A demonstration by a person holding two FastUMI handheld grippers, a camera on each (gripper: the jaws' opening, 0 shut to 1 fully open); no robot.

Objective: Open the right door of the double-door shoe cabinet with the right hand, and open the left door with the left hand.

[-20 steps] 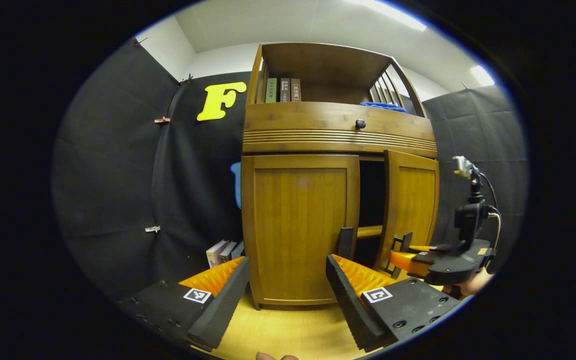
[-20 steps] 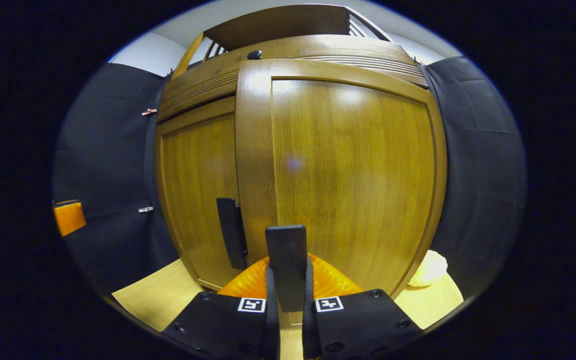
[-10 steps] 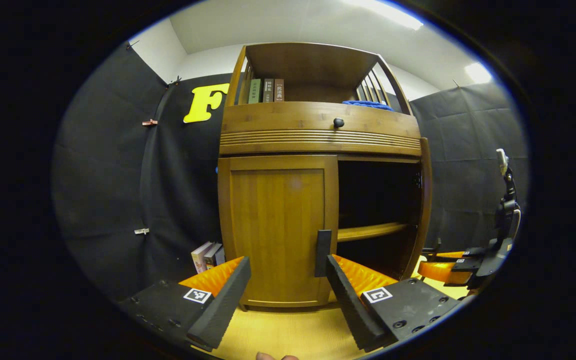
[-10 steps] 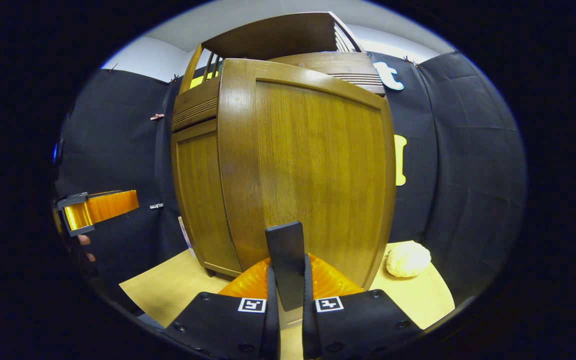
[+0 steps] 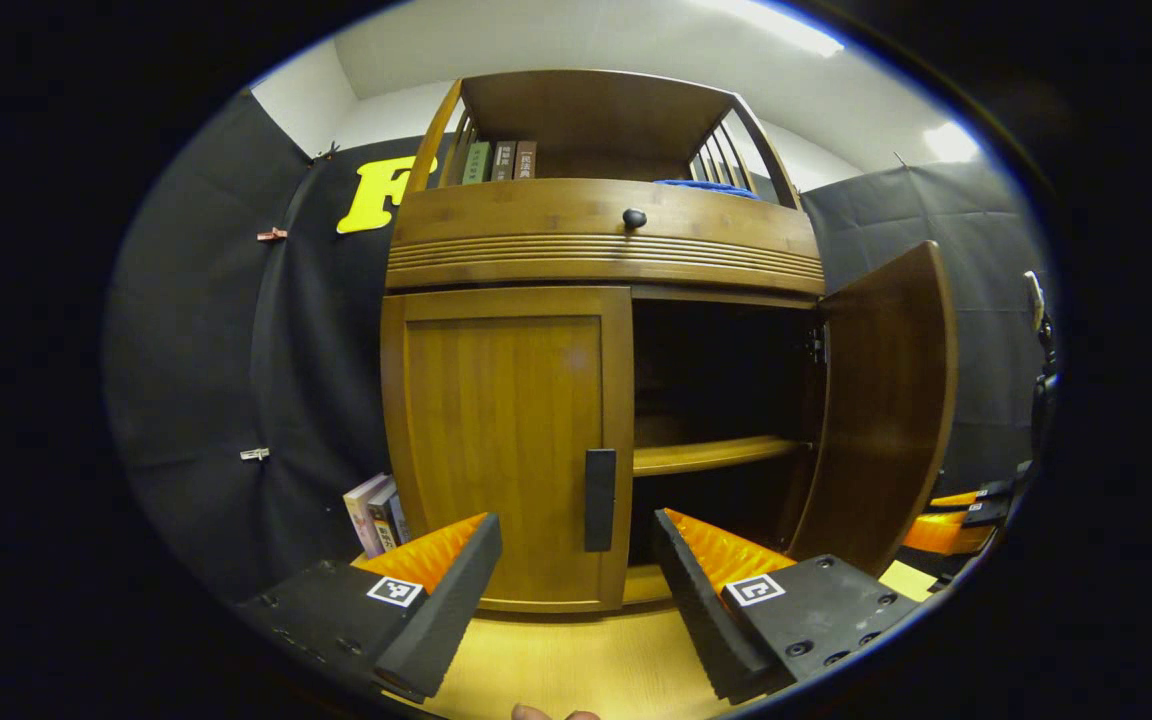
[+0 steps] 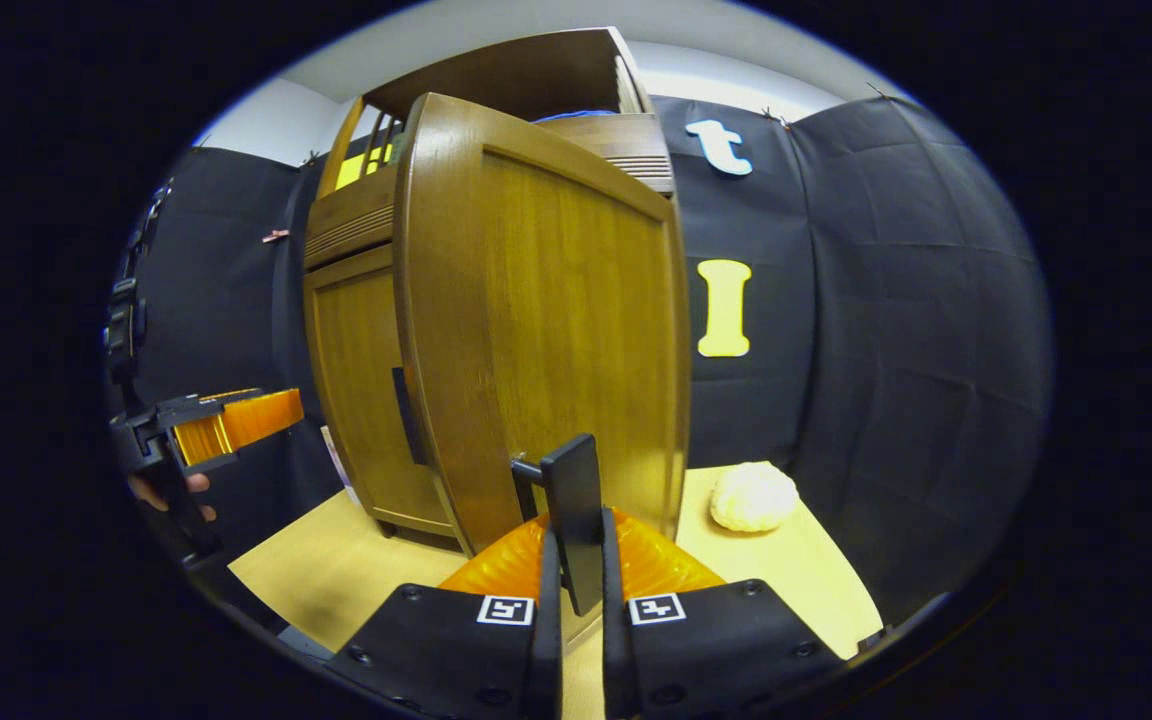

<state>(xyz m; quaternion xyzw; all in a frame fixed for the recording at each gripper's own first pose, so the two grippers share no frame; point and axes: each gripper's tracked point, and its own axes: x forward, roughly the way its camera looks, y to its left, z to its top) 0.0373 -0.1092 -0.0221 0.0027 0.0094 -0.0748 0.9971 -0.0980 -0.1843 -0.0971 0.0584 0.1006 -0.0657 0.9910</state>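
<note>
Two grippers face a wooden shoe cabinet (image 5: 601, 240). Right gripper (image 6: 576, 610): jaws closed on the dark handle (image 6: 574, 520) of the right door (image 6: 546, 320), which stands swung wide open. Left gripper (image 5: 576, 600): jaws spread apart, gripping nothing, just in front of the shut left door (image 5: 506, 440) and its handle (image 5: 599, 499). Inside, a shelf (image 5: 711, 455) crosses the dark right compartment.

two doors (image 5: 506, 440), two handles (image 5: 599, 499), three upper-shelf books (image 5: 498, 160).
</note>
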